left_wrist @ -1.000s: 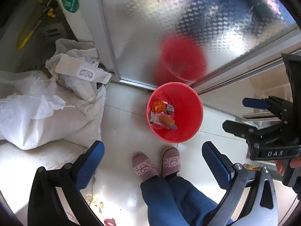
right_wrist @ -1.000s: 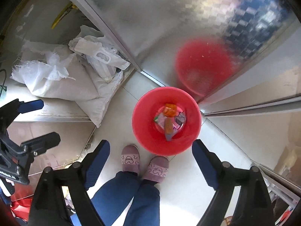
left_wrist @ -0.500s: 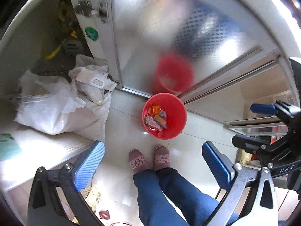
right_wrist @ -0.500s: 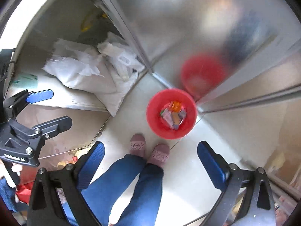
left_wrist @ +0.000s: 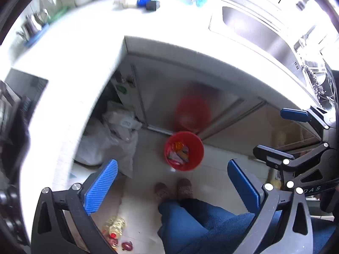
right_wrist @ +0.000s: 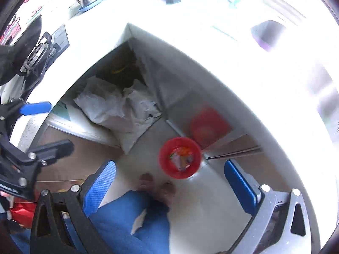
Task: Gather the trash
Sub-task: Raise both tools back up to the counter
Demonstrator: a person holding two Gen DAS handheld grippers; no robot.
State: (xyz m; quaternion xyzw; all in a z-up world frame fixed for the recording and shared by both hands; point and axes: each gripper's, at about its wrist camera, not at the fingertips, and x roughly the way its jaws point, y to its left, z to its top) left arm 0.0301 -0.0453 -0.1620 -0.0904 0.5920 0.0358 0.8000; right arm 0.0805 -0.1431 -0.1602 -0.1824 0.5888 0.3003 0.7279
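Nearest, the left claw gapes wide with nothing between its 2 blue ribbed pads; the right claw is opening, also empty, and its black frame reads "DAS" in the left view. Below stand blue-jeaned legs in pink slippers. Beyond, the round red plastic bin holding wrappers sits on the floor against the cabinet, smaller than 1 second ago. The white tabletop, farthest, has newly come into view.
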